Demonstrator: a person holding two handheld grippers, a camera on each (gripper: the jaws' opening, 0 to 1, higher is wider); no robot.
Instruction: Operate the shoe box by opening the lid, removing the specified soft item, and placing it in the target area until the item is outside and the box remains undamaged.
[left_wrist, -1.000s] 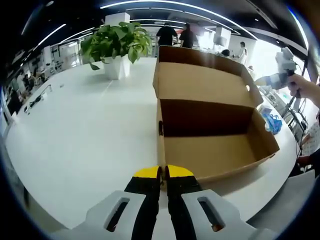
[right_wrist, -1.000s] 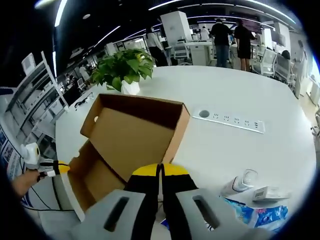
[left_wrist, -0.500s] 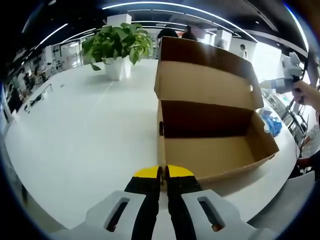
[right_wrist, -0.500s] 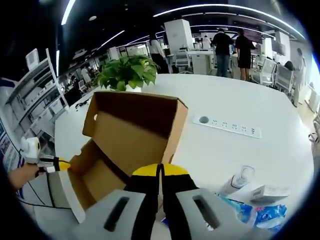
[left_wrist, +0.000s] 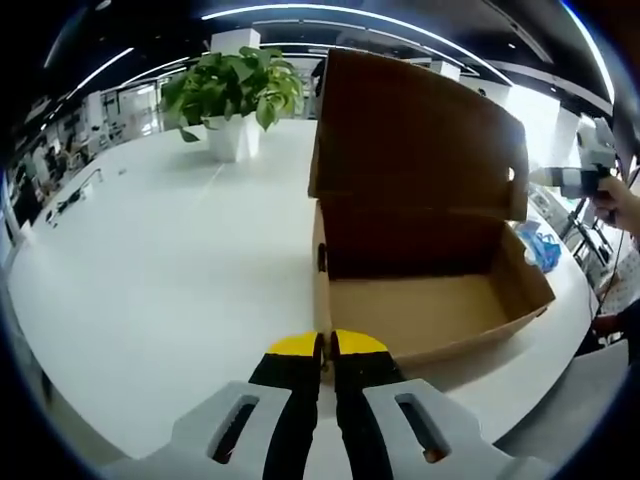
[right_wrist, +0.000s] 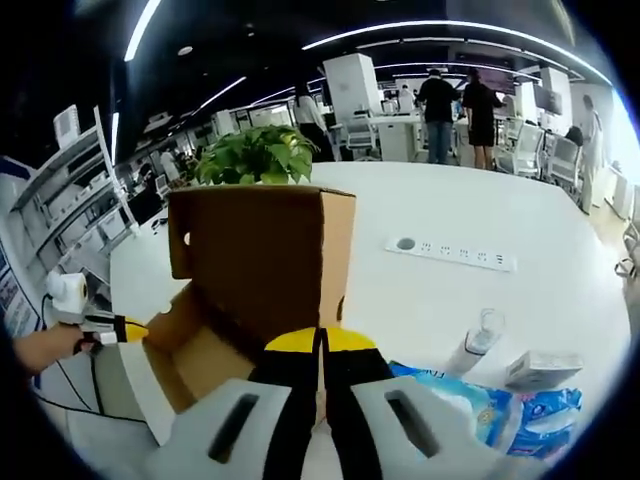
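The brown cardboard shoe box (left_wrist: 430, 315) stands on the white table with its base showing nothing inside. Its hinged lid (left_wrist: 415, 130) stands about upright over the back wall. My left gripper (left_wrist: 327, 345) is shut and holds nothing, just short of the box's near left corner. My right gripper (right_wrist: 321, 340) is also shut, its tips close against the outer face of the lid (right_wrist: 255, 255). From the left gripper view, the right gripper (left_wrist: 575, 178) reaches the lid's right edge. A blue soft pack (right_wrist: 480, 405) lies on the table outside the box.
A potted plant (left_wrist: 232, 90) stands at the far side of the table. A small clear bottle (right_wrist: 478, 340), a small white box (right_wrist: 545, 370) and a power strip (right_wrist: 450, 253) lie near the blue pack. People stand far behind. A hand holds the left gripper (right_wrist: 85, 318).
The lid has swung up from leaning back to about upright. The right gripper has followed behind it. The left gripper has not moved.
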